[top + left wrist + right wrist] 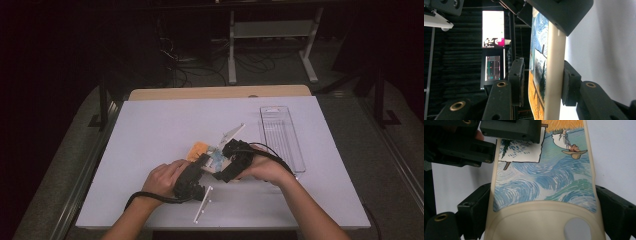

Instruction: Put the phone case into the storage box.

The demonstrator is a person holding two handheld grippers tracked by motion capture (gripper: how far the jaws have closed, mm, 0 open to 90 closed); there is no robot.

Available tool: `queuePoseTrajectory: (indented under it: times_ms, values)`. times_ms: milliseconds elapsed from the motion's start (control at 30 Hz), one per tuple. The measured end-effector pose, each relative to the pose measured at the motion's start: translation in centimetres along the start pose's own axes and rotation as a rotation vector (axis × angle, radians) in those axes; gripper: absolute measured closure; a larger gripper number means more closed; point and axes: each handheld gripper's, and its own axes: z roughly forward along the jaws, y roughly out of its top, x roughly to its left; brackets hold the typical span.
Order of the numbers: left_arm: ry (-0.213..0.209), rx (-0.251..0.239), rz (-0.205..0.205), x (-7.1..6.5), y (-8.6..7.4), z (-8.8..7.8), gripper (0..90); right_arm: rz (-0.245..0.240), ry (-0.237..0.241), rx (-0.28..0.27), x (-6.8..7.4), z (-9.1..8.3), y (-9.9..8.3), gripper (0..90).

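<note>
A phone case (209, 156) with a painted picture of swirling blue sky and an orange field is held just above the white table (150, 130), to the left of the clear plastic tray (281, 137) and well apart from it. The right gripper (544, 202) is clamped across the case's width at the camera-hole end, its two jaws pressed against the cream side edges. The left gripper (541, 82) comes at the case from the other end, with the case edge-on between its jaws: one pad sits against the plain back, while the pad on the painted side stands a little off the surface, so it is not yet gripping. The step in hand looks like taking a second hold on the case, perhaps to flex or turn it. To do it well, the right gripper should hold firm while the left closes squarely on the flat faces, not on the soft rim, which could buckle or slip. The two white strips (202, 204) on the table near the case should be kept out of the way.
</note>
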Motion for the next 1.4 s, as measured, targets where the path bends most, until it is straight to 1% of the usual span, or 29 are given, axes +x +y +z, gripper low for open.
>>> queuePoseTrajectory:
  times_ms: [233, 333, 367, 600, 733, 767, 867, 933, 1067, 1100, 1167, 1200, 1367, 1400]
  values:
    - [0.005, -0.002, 0.011, -0.04, 0.1, -0.07, 65.1, 0.007, 0.005, -0.006, 0.02, -0.09, 0.01, 10.2]
    - [0.001, -0.004, 0.017, -0.05, 0.13, -0.08, 68.3, 0.02, 0.009, -0.005, 0.07, -0.19, 0.05, 10.2]
    - [0.004, -0.005, 0.019, -0.07, 0.14, -0.08, 68.9, 0.01, 0.008, -0.009, -0.03, -0.18, 0.02, 10.2]
    - [0.0, -0.003, 0.025, -0.1, 0.21, -0.11, 73.0, 0.011, 0.013, -0.013, -0.08, -0.26, 0.0, 10.2]
    - [-0.001, -0.008, 0.012, -0.1, 0.22, -0.17, 74.1, 0.015, 0.017, -0.009, -0.08, -0.25, -0.01, 10.1]
    - [-0.006, -0.007, 0.015, -0.06, 0.23, -0.18, 74.5, 0.016, 0.018, -0.009, -0.09, -0.25, -0.01, 10.1]
    - [-0.004, -0.009, 0.019, -0.03, 0.24, -0.21, 75.6, 0.035, 0.028, -0.004, -0.02, -0.33, 0.03, 9.9]
    - [-0.004, -0.01, 0.023, -0.02, 0.26, -0.25, 76.7, 0.023, 0.028, -0.008, -0.21, -0.22, -0.03, 9.7]
    - [-0.016, -0.004, 0.031, 0.09, 0.32, -0.3, 78.1, 0.034, 0.042, -0.003, -0.33, -0.16, -0.04, 9.3]
    - [-0.019, -0.003, 0.032, 0.12, 0.35, -0.31, 78.2, 0.029, 0.045, -0.006, -0.4, -0.13, -0.03, 9.3]
    - [-0.026, -0.004, 0.031, 0.24, 0.41, -0.34, 78.3, 0.03, 0.05, -0.007, -0.47, -0.12, -0.09, 9.2]
    - [-0.025, -0.003, 0.033, 0.28, 0.44, -0.37, 78.4, 0.043, 0.056, -0.002, -0.41, -0.18, -0.11, 9.2]
    - [-0.03, -0.008, 0.029, 0.44, 0.42, -0.43, 78.8, 0.046, 0.069, -0.007, -0.51, -0.26, -0.15, 8.7]
    - [-0.025, -0.008, 0.025, 0.46, 0.4, -0.46, 78.9, 0.049, 0.073, -0.012, -0.51, -0.28, -0.17, 8.5]
